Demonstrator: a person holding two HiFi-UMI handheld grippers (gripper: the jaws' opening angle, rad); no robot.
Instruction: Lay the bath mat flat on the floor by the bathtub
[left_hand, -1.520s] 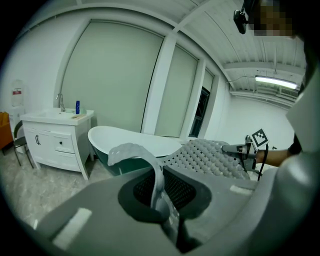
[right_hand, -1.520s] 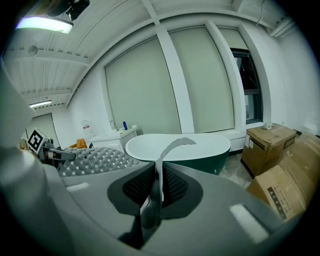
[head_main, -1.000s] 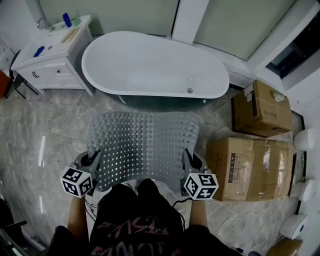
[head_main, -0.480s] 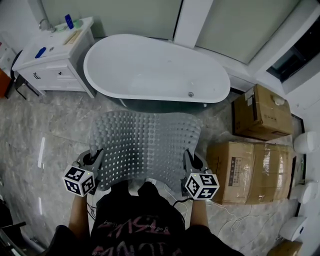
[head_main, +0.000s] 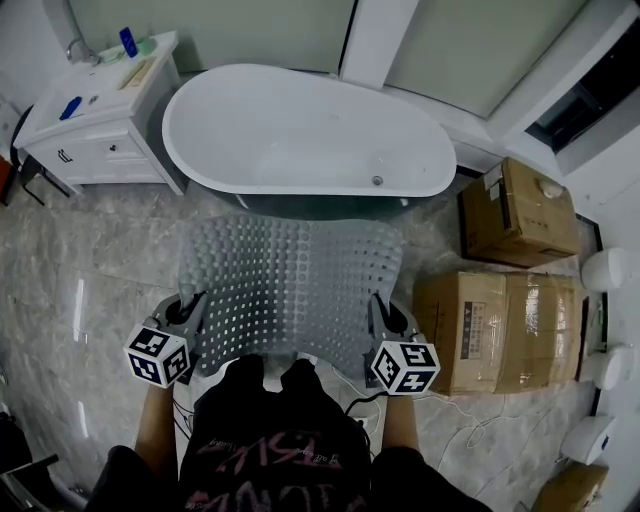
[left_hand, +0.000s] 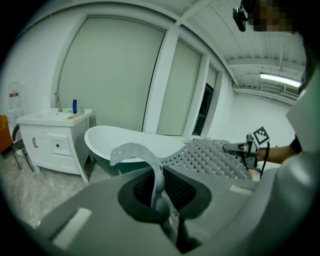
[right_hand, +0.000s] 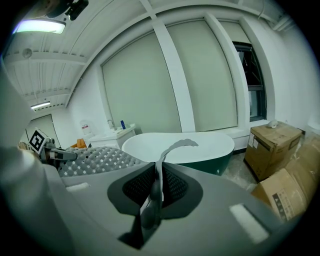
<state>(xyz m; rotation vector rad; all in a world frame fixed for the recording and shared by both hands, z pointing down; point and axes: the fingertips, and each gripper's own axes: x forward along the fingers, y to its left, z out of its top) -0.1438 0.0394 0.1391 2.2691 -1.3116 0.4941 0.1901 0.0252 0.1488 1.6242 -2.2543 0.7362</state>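
A grey perforated bath mat (head_main: 290, 285) hangs spread out above the marble floor, in front of the white oval bathtub (head_main: 300, 130). My left gripper (head_main: 187, 317) is shut on the mat's near left edge, and my right gripper (head_main: 385, 318) is shut on its near right edge. In the left gripper view the mat (left_hand: 200, 157) curls up out of the shut jaws and stretches right toward the other gripper (left_hand: 245, 148). From the right gripper view the mat (right_hand: 100, 161) runs left, with a corner curling up between the jaws. The bathtub (right_hand: 180, 145) stands beyond.
A white vanity cabinet (head_main: 95, 120) with bottles stands left of the tub. Cardboard boxes (head_main: 500, 320) lie on the floor at the right, one (head_main: 515, 215) closer to the wall. White rounded objects (head_main: 605, 275) line the right edge. A cable (head_main: 480, 425) trails on the floor.
The mat has shifted slightly toward the tub and spread a little flatter. Both grippers keep their hold on its near edge.
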